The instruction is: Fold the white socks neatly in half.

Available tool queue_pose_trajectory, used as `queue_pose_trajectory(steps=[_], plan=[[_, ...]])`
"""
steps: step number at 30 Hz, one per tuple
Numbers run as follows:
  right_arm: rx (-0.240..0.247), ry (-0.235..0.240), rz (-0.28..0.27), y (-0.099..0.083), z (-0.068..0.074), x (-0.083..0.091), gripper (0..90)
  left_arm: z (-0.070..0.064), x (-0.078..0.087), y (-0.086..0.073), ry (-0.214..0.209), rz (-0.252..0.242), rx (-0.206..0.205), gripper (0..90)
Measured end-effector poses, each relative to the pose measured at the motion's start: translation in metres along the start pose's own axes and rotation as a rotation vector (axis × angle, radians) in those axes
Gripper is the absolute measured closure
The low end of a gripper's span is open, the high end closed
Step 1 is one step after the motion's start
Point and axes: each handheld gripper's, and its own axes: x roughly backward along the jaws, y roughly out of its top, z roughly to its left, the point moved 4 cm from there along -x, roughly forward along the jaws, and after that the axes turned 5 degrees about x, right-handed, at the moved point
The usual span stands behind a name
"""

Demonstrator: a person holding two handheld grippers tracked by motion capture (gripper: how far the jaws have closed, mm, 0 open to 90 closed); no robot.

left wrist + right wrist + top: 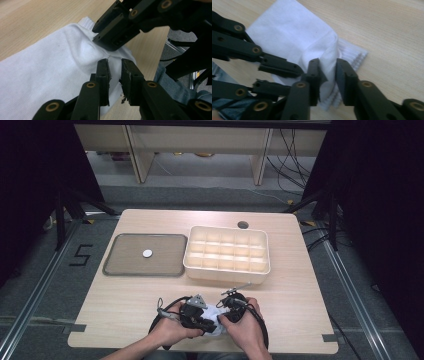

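A white sock (pixel 214 312) with a ribbed cuff (pixel 352 53) lies on the wooden table near its front edge. Both hand-held grippers meet over it. My left gripper (pixel 115 61) has its jaws drawn close, with a raised fold of the sock (pixel 62 62) pinched between them. My right gripper (pixel 328 61) is shut on a folded edge of the sock (pixel 294 32) next to the cuff. In the high view the left gripper (pixel 199 316) and the right gripper (pixel 231 306) sit side by side, tips almost touching. Hands hide most of the sock there.
A grey tray (pixel 125 265) with a small white disc (pixel 147 253) on it lies at the table's left middle. A cream box with several compartments (pixel 227 270) stands to its right. A cable hole (pixel 243 225) is behind the box. The table's front edge (pixel 200 349) is close.
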Motion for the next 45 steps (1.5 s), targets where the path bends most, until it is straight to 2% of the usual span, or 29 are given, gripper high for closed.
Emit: queue_pose_trajectory(steps=[2, 4, 7, 8, 11, 13, 14, 17, 18, 20, 21, 22, 23, 25, 27, 29, 30, 31, 32, 33, 34, 36, 38, 41, 42, 43, 44, 45], plan=[[0.009, -0.001, -0.001, 0.000, 0.000, 0.000, 81.6, 0.002, 0.004, -0.001, 0.003, 0.019, -0.027, 75.2], [0.026, -0.005, -0.006, -0.001, -0.001, 0.000, 84.7, 0.000, 0.005, -0.001, 0.004, -0.024, 0.009, 74.9], [0.029, -0.006, 0.004, -0.001, 0.001, 0.003, 85.4, 0.004, 0.008, -0.002, 0.018, -0.025, 0.021, 75.0], [0.041, -0.024, -0.008, 0.000, 0.000, 0.008, 85.5, 0.006, 0.009, -0.003, 0.021, -0.021, 0.017, 75.0], [0.029, -0.012, -0.027, 0.002, 0.003, 0.013, 85.5, 0.009, 0.011, -0.004, 0.028, -0.029, 0.032, 75.1], [0.036, -0.039, -0.024, 0.003, 0.000, 0.016, 85.4, 0.010, 0.012, -0.004, 0.027, -0.025, 0.029, 75.1], [0.051, -0.038, -0.017, 0.002, -0.002, 0.014, 85.3, 0.011, 0.013, -0.005, 0.036, -0.025, 0.030, 75.1], [0.044, -0.034, -0.016, 0.001, -0.002, 0.010, 85.1, 0.013, 0.013, -0.006, 0.039, -0.022, 0.034, 75.1], [0.037, -0.043, -0.008, 0.000, -0.004, 0.008, 84.9, 0.013, 0.013, -0.006, 0.029, -0.026, 0.042, 75.1], [0.035, -0.063, 0.016, -0.001, -0.007, 0.004, 84.9, 0.013, 0.017, -0.006, 0.036, -0.037, 0.045, 75.1], [0.048, -0.054, 0.003, -0.001, -0.009, 0.004, 84.9, 0.013, 0.020, -0.005, 0.033, -0.051, 0.045, 75.1], [0.051, -0.063, -0.006, -0.001, -0.009, 0.004, 84.9, 0.014, 0.031, -0.003, 0.037, -0.082, 0.048, 75.0], [0.051, -0.063, -0.006, -0.001, -0.009, 0.004, 84.9, 0.014, 0.031, -0.003, 0.037, -0.082, 0.048, 74.9], [0.053, -0.061, -0.009, -0.001, -0.009, 0.004, 84.7, 0.020, 0.045, -0.001, 0.066, -0.118, 0.068, 74.4], [0.040, -0.045, -0.019, -0.001, -0.007, 0.004, 84.6, 0.032, 0.059, -0.002, 0.115, -0.141, 0.091, 72.3], [0.036, -0.048, -0.024, -0.002, -0.008, 0.004, 84.6, 0.047, 0.068, -0.007, 0.166, -0.155, 0.149, 69.3], [0.041, -0.062, -0.010, -0.003, -0.009, 0.004, 84.6, 0.056, 0.071, -0.012, 0.168, -0.138, 0.204, 64.1], [0.041, -0.062, -0.010, -0.003, -0.009, 0.004, 84.6, 0.056, 0.071, -0.012, 0.168, -0.138, 0.204, 62.4], [0.050, -0.059, -0.017, -0.004, -0.009, 0.003, 84.6, 0.058, 0.070, -0.015, 0.144, -0.130, 0.234, 62.4], [0.014, -0.053, -0.005, -0.004, -0.007, 0.004, 84.6, 0.059, 0.069, -0.016, 0.127, -0.129, 0.264, 60.8], [0.024, -0.050, -0.014, -0.004, -0.008, 0.003, 84.6, 0.060, 0.067, -0.018, 0.117, -0.125, 0.283, 59.1], [0.016, -0.054, -0.006, -0.005, -0.008, 0.003, 84.6, 0.061, 0.061, -0.021, 0.100, -0.103, 0.300, 55.6], [0.029, -0.054, -0.014, -0.004, -0.009, 0.003, 84.5, 0.061, 0.056, -0.022, 0.108, -0.087, 0.316, 54.4], [0.017, -0.053, -0.012, -0.005, -0.009, 0.003, 84.5, 0.061, 0.050, -0.024, 0.098, -0.059, 0.335, 54.3], [0.038, -0.044, -0.026, -0.005, -0.010, 0.002, 84.5, 0.061, 0.047, -0.025, 0.075, -0.044, 0.364, 56.2], [0.038, -0.044, -0.026, -0.005, -0.010, 0.002, 84.5, 0.061, 0.047, -0.025, 0.075, -0.044, 0.364, 57.4], [0.018, -0.048, -0.016, -0.006, -0.009, 0.003, 84.5, 0.060, 0.045, -0.025, 0.066, -0.043, 0.380, 57.4], [0.023, -0.048, -0.018, -0.006, -0.010, 0.003, 84.5, 0.061, 0.045, -0.026, 0.065, -0.036, 0.377, 59.5]])
